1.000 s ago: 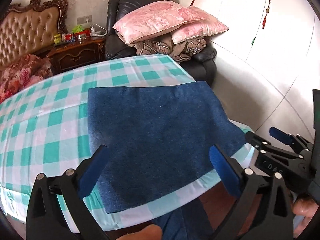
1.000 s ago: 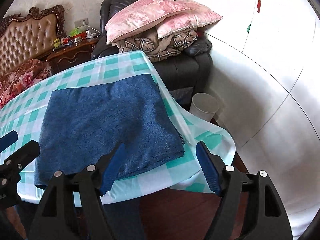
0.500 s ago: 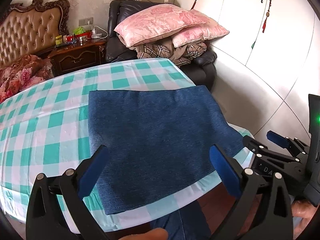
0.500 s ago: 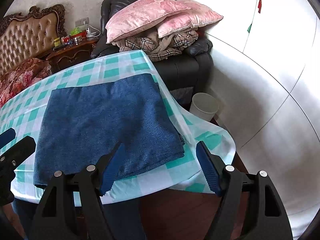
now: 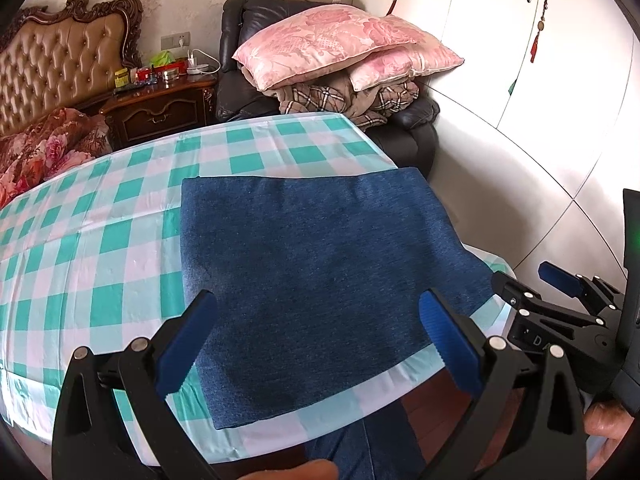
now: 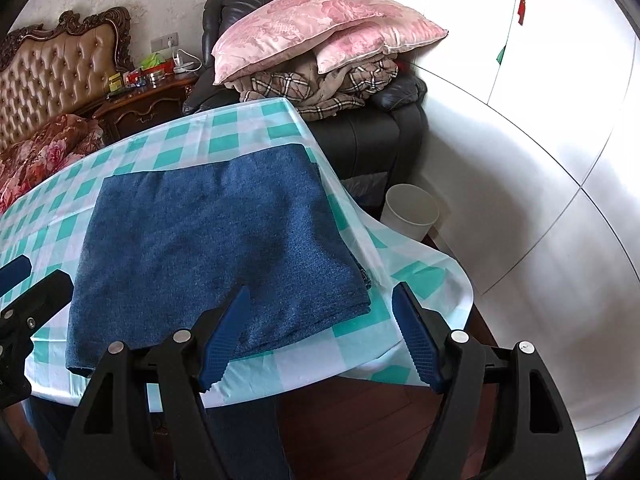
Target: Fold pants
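Already folded, the dark blue soft knit pants (image 5: 320, 280) lie flat at the table's (image 5: 120, 240) near right corner; they look limp, so I'd pinch a corner. Both hand-held grippers, left (image 5: 320, 340) and right (image 6: 320, 332), hover released and empty.

Folded blue pants (image 5: 320, 280) lie on checked tablecloth (image 5: 100, 240).

Two black plastic grippers, the left gripper (image 5: 316, 324) and the right gripper (image 6: 320, 320), carry ribbed blue pads (image 5: 450, 344), silver screw heads (image 6: 459, 336) and triangular cut-outs; white lettering marks one body.
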`<action>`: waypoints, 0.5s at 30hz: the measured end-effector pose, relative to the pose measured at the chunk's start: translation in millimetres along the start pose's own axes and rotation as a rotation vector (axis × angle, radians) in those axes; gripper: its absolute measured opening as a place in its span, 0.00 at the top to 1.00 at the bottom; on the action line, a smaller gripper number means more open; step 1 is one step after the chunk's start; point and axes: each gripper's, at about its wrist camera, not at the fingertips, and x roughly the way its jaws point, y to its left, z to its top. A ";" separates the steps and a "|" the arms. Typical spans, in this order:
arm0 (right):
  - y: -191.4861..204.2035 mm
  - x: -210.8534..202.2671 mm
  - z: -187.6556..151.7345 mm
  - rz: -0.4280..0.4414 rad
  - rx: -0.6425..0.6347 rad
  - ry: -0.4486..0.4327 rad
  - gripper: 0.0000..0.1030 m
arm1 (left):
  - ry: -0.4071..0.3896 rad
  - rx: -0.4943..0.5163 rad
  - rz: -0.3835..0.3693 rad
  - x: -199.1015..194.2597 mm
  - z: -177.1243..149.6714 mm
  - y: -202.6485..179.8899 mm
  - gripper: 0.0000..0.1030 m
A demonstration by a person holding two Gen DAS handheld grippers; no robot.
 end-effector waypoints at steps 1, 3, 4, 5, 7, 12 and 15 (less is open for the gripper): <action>0.6 0.4 -0.7 0.000 0.000 0.000 0.31 | 0.001 0.000 -0.001 0.3 -0.1 0.2 0.02; 0.9 0.8 -1.1 0.001 0.000 0.001 0.31 | 0.003 -0.001 -0.002 1.0 -0.6 0.6 0.02; 0.9 0.8 -1.3 0.001 0.000 0.001 0.31 | 0.004 -0.001 -0.002 1.0 -0.6 0.6 0.02; 0.9 0.8 -1.4 0.000 0.000 0.001 0.31 | 0.006 -0.002 -0.003 1.6 -0.9 0.7 0.02; 1.5 1.5 -2.3 0.001 0.000 0.002 0.31 | 0.009 -0.002 -0.003 3.0 -1.7 0.1 0.02; 1.2 1.9 -2.2 0.001 0.000 0.001 0.31 | 0.011 -0.003 -0.003 3.7 -2.4 -0.2 0.02; 1.2 2.3 -3.1 0.001 0.000 0.002 0.31 | 0.014 -0.003 -0.004 4.4 -3.9 -0.4 0.02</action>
